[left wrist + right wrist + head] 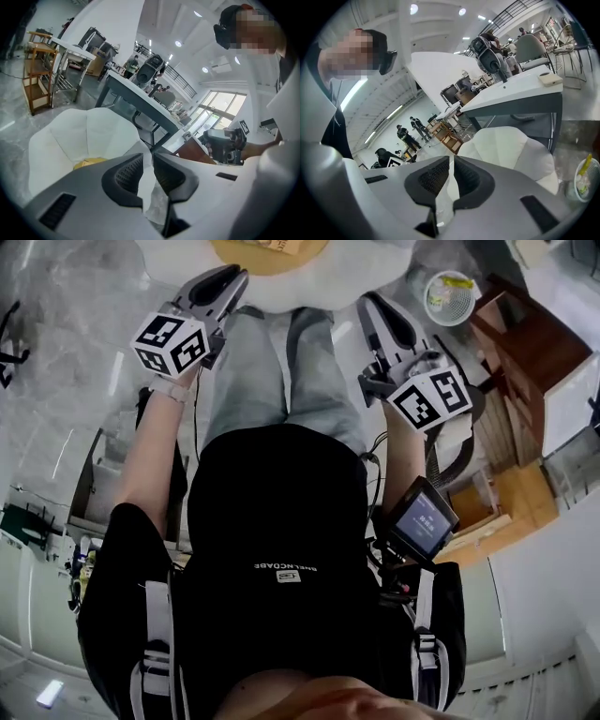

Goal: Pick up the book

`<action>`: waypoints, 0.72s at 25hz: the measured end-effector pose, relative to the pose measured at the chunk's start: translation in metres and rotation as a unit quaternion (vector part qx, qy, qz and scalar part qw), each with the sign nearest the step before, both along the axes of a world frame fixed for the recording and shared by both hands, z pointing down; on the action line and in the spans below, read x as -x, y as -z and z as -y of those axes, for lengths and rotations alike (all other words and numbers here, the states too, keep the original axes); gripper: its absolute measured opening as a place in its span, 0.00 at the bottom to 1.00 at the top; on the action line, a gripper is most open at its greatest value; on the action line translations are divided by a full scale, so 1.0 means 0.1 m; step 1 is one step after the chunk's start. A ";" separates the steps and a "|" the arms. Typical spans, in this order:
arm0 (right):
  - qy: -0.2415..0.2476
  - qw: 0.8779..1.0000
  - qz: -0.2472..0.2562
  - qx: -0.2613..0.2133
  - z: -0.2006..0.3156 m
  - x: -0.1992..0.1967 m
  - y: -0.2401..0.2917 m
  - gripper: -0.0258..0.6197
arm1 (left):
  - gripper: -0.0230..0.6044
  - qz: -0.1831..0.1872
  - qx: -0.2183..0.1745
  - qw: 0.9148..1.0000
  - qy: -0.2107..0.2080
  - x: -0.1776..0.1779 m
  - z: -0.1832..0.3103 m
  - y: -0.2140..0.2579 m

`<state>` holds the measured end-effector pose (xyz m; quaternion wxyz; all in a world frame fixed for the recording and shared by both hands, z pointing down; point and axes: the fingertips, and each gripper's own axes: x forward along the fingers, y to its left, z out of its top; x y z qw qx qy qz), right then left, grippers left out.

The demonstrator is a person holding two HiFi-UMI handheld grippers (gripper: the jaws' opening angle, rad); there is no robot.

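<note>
A white petal-shaped chair (281, 282) stands ahead of the person's legs. On its seat lies a round yellow cushion (234, 254) with a tan flat thing, probably the book (272, 245), cut off by the frame's top edge. The left gripper view shows only the cushion's yellow edge (89, 162). My left gripper (232, 277) hovers short of the chair's left side, jaws slightly apart with nothing between them (147, 161). My right gripper (368, 307) hangs short of the chair's right side, jaws together and empty (452, 164).
A wire waste basket (448, 296) stands right of the chair, and a wooden cabinet (525, 343) beyond it. A grey-topped desk (520, 93) runs behind the chair. A wooden rack (40, 70) stands far left. People stand in the background.
</note>
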<state>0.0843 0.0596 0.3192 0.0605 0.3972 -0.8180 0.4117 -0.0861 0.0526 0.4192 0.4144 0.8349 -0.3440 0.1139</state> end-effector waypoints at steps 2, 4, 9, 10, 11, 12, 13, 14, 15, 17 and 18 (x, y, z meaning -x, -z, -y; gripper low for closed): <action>0.001 1.000 0.002 0.005 -0.01 -0.01 -0.01 0.12 | 0.14 0.003 0.002 1.000 -0.001 0.01 0.01 -0.01; 0.005 1.000 0.003 0.011 -0.03 0.00 -0.08 0.11 | 0.15 0.007 0.006 1.000 -0.002 0.02 0.00 -0.09; 0.022 0.999 0.000 0.033 0.00 0.11 -0.74 0.11 | 0.17 0.005 0.034 0.999 0.006 0.13 0.01 -0.89; 0.025 0.999 -0.001 0.037 0.01 0.12 -0.83 0.12 | 0.17 0.003 0.040 0.999 0.009 0.13 0.02 -1.02; 0.030 0.999 -0.001 0.041 0.01 0.12 -0.89 0.12 | 0.18 0.001 0.045 0.999 0.011 0.12 0.02 -1.10; 0.034 0.998 -0.002 0.044 0.01 0.12 -0.91 0.12 | 0.19 -0.001 0.049 0.999 0.013 0.12 0.02 -1.14; 0.039 0.998 -0.002 0.045 0.02 0.13 -0.92 0.11 | 0.20 -0.002 0.051 0.999 0.014 0.12 0.02 -1.17; 0.043 0.998 -0.002 0.047 0.02 0.15 -0.94 0.12 | 0.21 -0.002 0.054 0.998 0.016 0.13 0.03 -1.20; 0.046 0.998 -0.003 0.049 0.02 0.17 -0.97 0.11 | 0.21 -0.002 0.057 0.998 0.018 0.15 0.04 -1.25; 0.051 0.997 -0.004 0.055 0.04 0.19 -1.09 0.11 | 0.22 -0.005 0.063 0.998 0.027 0.18 0.06 -1.39; 0.054 0.997 -0.004 0.057 0.05 0.19 -1.16 0.12 | 0.22 -0.008 0.066 0.997 0.032 0.19 0.06 -1.48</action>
